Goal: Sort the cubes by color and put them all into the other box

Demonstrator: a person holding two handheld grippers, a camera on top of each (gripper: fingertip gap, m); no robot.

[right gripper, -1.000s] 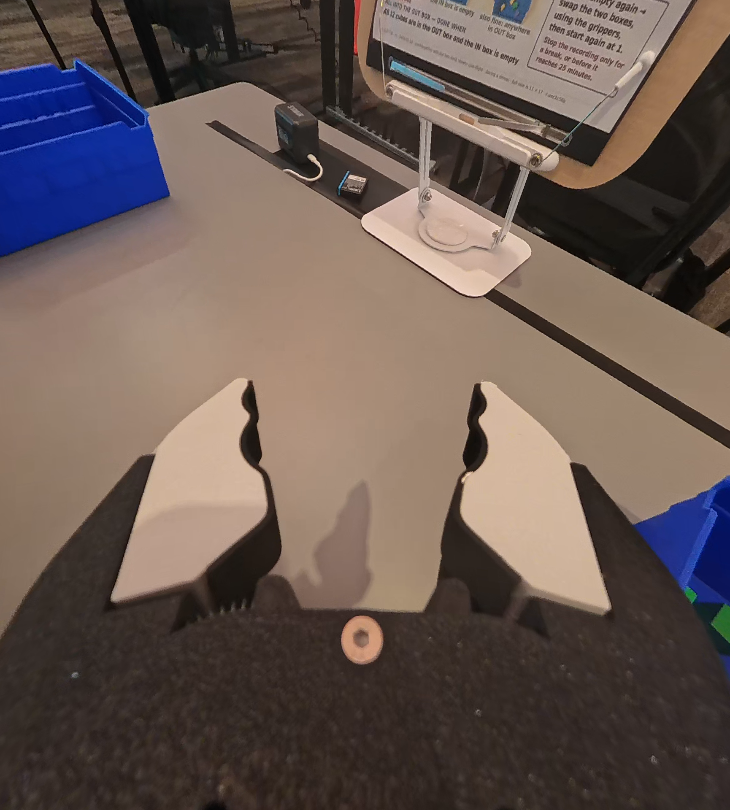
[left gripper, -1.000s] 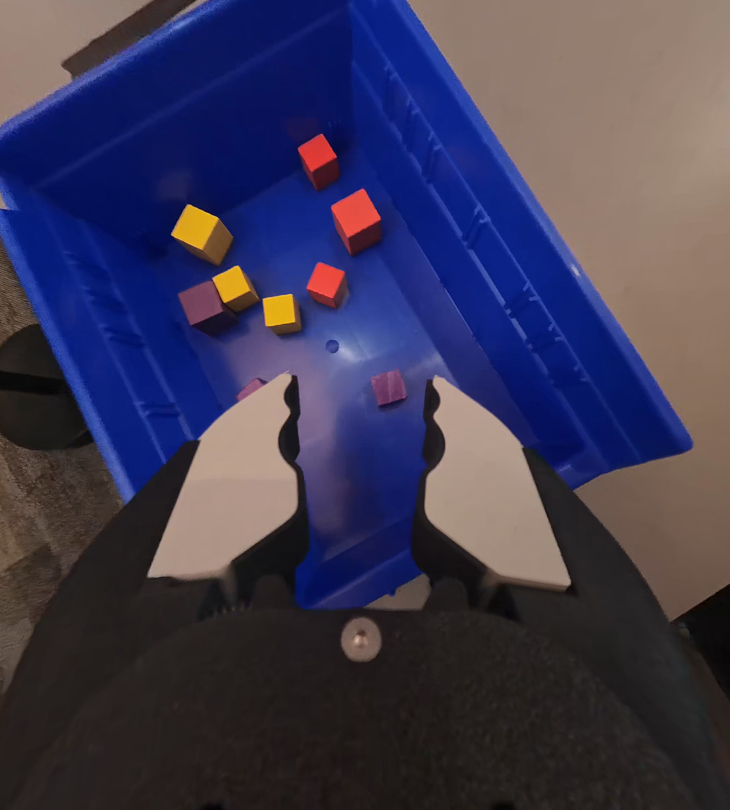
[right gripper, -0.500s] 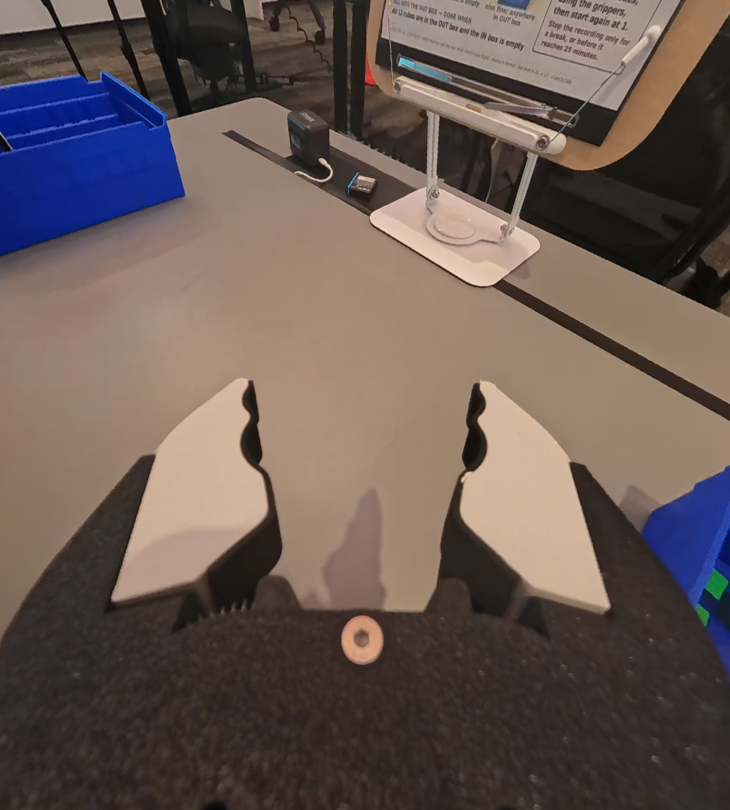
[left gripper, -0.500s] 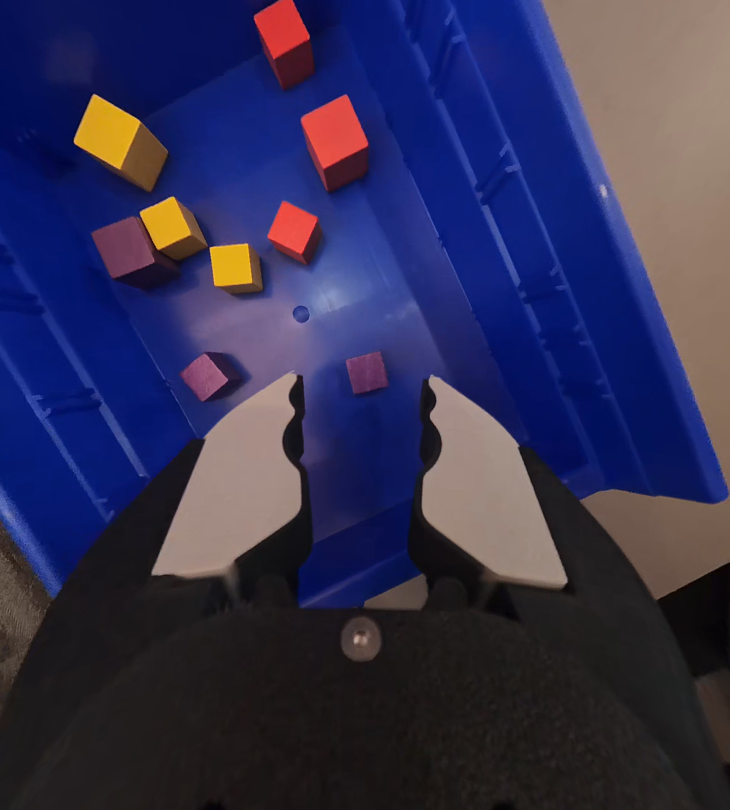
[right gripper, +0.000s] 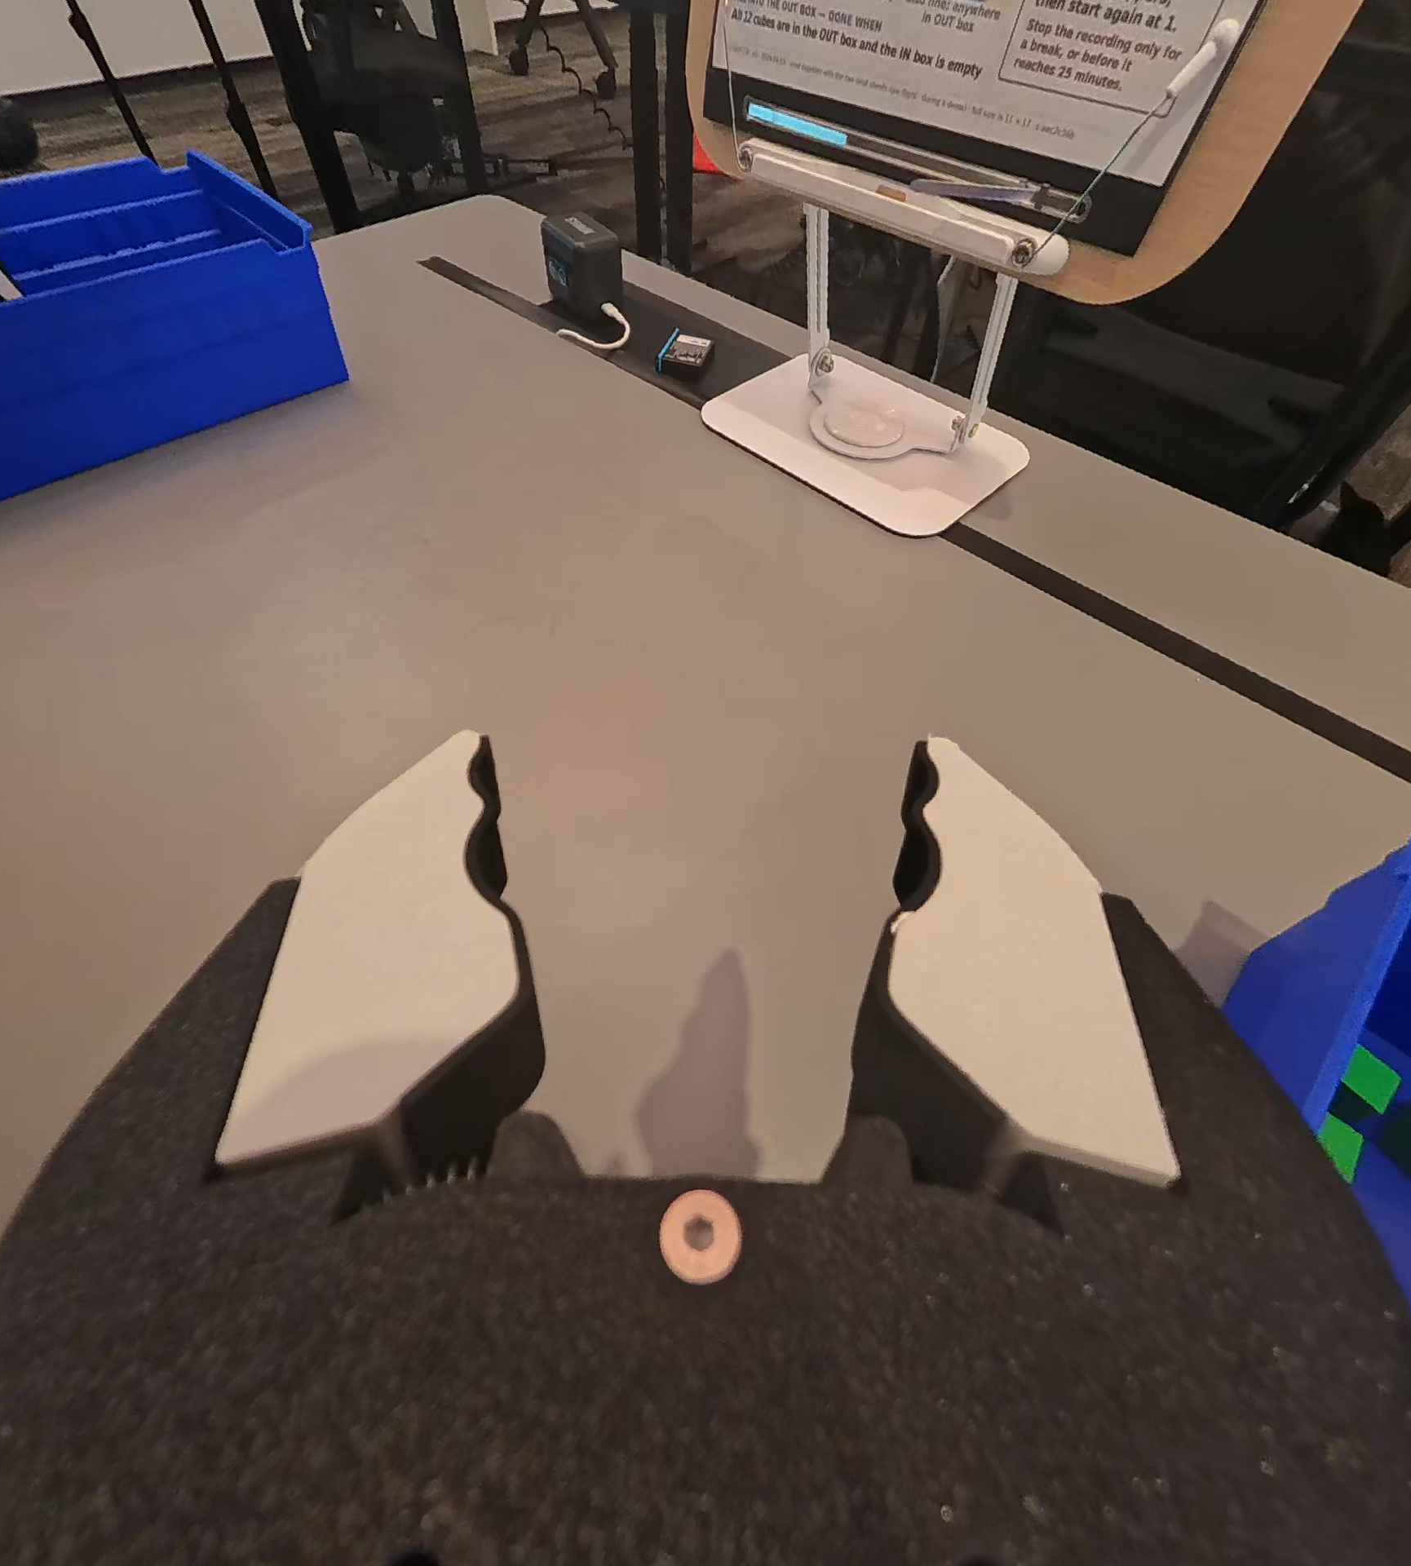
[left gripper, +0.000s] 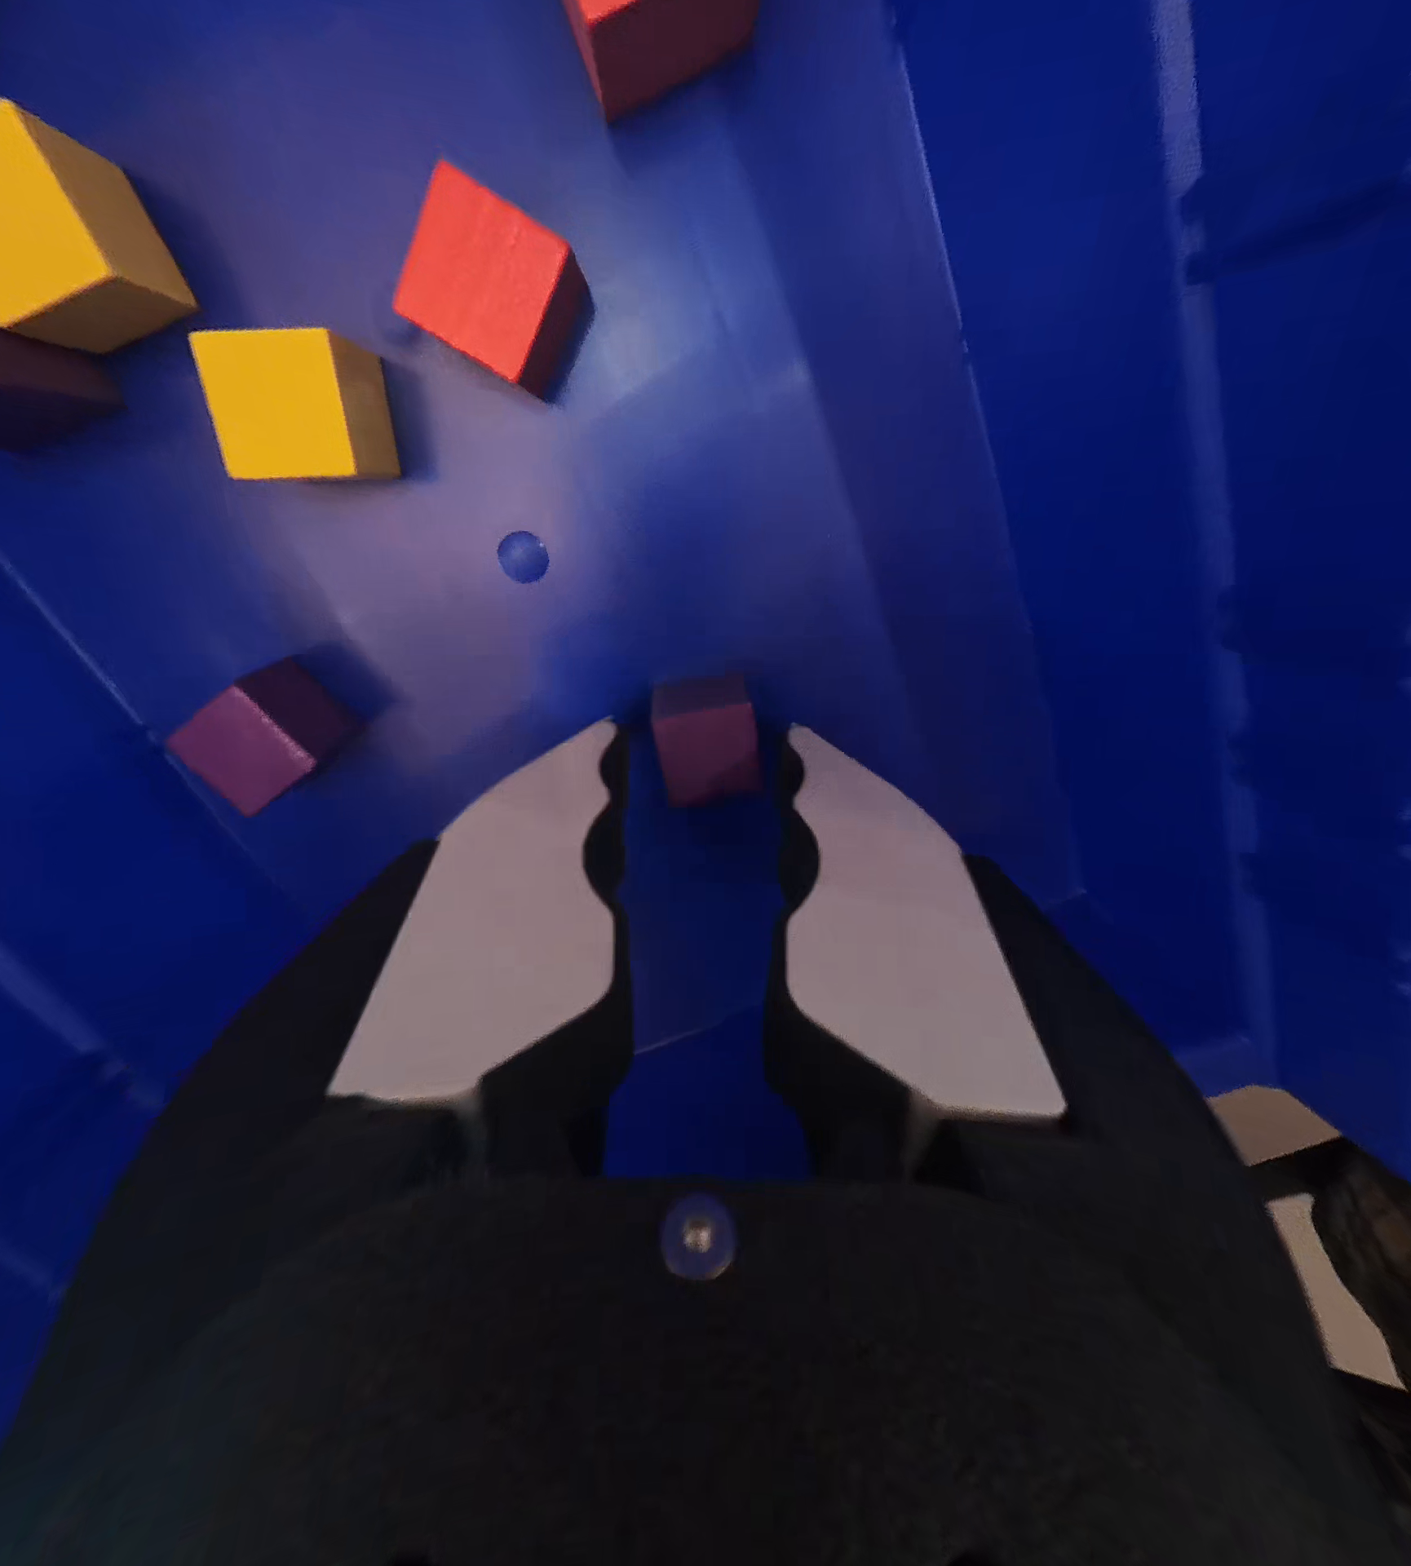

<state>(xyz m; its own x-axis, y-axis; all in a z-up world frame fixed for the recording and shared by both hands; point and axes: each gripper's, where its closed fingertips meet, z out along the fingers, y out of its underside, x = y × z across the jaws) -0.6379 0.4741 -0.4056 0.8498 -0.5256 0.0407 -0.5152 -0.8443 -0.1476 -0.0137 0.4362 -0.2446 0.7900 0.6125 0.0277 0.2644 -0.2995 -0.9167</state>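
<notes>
In the left wrist view my left gripper [left gripper: 700,733] is down inside a blue box [left gripper: 1194,593]. Its fingers are open and stand on either side of a small purple cube [left gripper: 706,750], with narrow gaps on both sides. Another purple cube [left gripper: 249,746] lies to the left. Two yellow cubes [left gripper: 291,402] [left gripper: 33,216], a red cube [left gripper: 482,271] and a second red cube [left gripper: 660,42] lie farther in. My right gripper [right gripper: 702,746] is open and empty over the grey table [right gripper: 600,635]. A second blue box [right gripper: 1363,957] at the right edge holds green cubes [right gripper: 1371,1085].
The first blue box [right gripper: 134,339] stands at the table's far left in the right wrist view. A white stand [right gripper: 863,449] holding an instruction board, a black device [right gripper: 579,263] with a cable and a small black item [right gripper: 685,349] sit along a black strip at the back.
My left gripper has dropped deep into the blue box and its fingers now straddle the small purple cube, a little narrower than before. My right gripper has turned slightly right, showing more of the green cubes.
</notes>
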